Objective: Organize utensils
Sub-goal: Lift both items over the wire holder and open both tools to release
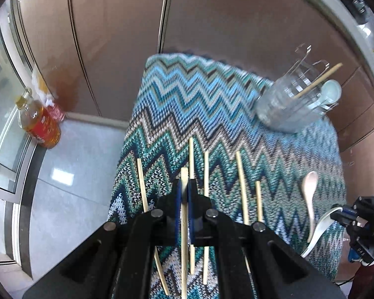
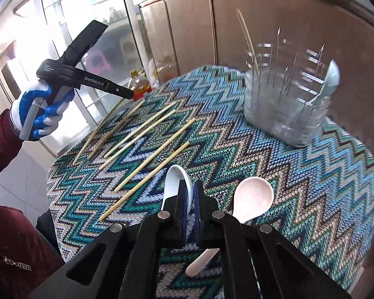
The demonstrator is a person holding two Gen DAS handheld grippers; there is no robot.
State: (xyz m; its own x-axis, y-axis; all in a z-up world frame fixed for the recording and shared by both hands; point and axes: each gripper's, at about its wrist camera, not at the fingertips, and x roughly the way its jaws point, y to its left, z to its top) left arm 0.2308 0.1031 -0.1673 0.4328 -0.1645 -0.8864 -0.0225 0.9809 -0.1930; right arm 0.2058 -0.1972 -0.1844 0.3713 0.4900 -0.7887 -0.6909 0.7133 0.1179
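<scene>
Chopstick (image 1: pixel 184 224) between left gripper (image 1: pixel 184 189) pads, seemingly lifted.

Bright daylight floods through the glass doors (image 2: pixel 70 25) at left, blowing out there; fisheye edges bend, clear holder (image 2: pixel 289 99) motion-blurred.

Zigzag cloth (image 1: pixel 211 114); amber bottle (image 1: pixel 41 122) beside brown cabinets (image 1: pixel 117 37).

Brown cabinets (image 1: pixel 127 37) fill top of frame, grey tile floor (image 1: pixel 70 174) lower left, bright glass door (image 1: pixel 2 104) far left.
</scene>
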